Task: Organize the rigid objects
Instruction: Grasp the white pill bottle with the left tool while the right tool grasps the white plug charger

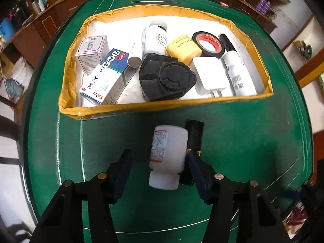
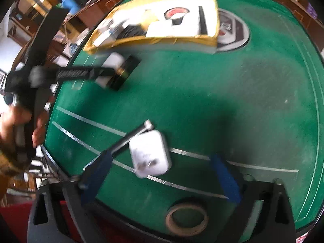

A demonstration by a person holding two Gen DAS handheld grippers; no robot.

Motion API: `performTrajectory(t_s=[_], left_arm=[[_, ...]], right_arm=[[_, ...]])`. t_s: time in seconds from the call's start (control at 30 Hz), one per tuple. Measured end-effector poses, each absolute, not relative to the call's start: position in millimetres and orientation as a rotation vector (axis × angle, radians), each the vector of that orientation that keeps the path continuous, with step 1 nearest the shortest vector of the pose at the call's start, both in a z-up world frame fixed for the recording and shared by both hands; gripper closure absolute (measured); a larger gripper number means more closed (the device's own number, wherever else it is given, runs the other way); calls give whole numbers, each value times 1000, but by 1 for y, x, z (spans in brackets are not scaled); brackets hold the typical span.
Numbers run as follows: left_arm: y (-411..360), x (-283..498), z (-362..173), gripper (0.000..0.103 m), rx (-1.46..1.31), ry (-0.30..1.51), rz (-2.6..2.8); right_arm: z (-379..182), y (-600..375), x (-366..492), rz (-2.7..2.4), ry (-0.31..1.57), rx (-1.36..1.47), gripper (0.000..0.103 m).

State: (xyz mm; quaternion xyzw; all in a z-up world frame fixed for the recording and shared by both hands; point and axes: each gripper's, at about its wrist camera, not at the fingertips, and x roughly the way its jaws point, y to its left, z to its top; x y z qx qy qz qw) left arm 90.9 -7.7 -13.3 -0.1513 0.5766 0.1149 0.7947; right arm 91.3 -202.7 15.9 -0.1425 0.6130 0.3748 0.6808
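Note:
A white pill bottle (image 1: 168, 158) lies on its side on the green table (image 1: 243, 141), cap towards me. It sits between the fingers of my left gripper (image 1: 160, 156), which is open: the right pad is at the bottle's side and the left pad stands clear of it. A black tube with a gold band (image 1: 194, 137) lies against the bottle's far right. My right gripper (image 2: 161, 156) is open around a white plug charger (image 2: 149, 154), with neither pad touching it. A dark pen with a white tip (image 2: 129, 139) lies against the charger's left.
A yellow-taped box (image 1: 162, 107) beyond the bottle holds several items: cartons, bottles, a black case, a yellow jar, black tape, a charger. A brown tape roll (image 2: 186, 220) lies near the table's front edge. A person's hand (image 2: 20, 121) is at the left.

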Motion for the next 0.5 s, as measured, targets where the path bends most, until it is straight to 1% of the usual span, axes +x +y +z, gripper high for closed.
performTrajectory(t_s=[0.03, 0.07, 0.1, 0.13, 0.2, 0.27, 0.33, 0.5], left_arm=[[-7, 91, -13, 51, -333, 1237, 247], [-7, 92, -13, 56, -335, 1237, 243], [-8, 92, -12, 59, -335, 1237, 239], [-9, 91, -12, 64, -331, 1238, 238], [-10, 92, -10, 64, -321, 1239, 238], [-10, 92, -10, 64, -320, 1240, 239], [-10, 92, -9, 64, -319, 1240, 241], [-10, 92, -9, 64, -319, 1241, 240]], right_arm=[[14, -202, 88, 844, 1382, -329, 27], [12, -201, 86, 847, 1388, -335, 28], [10, -200, 84, 850, 1392, -340, 29], [9, -198, 82, 851, 1391, -348, 32], [7, -194, 80, 855, 1389, -366, 39], [3, -191, 78, 857, 1387, -384, 52], [-1, -187, 79, 851, 1387, -406, 58], [-4, -184, 83, 812, 1331, -465, 60]])
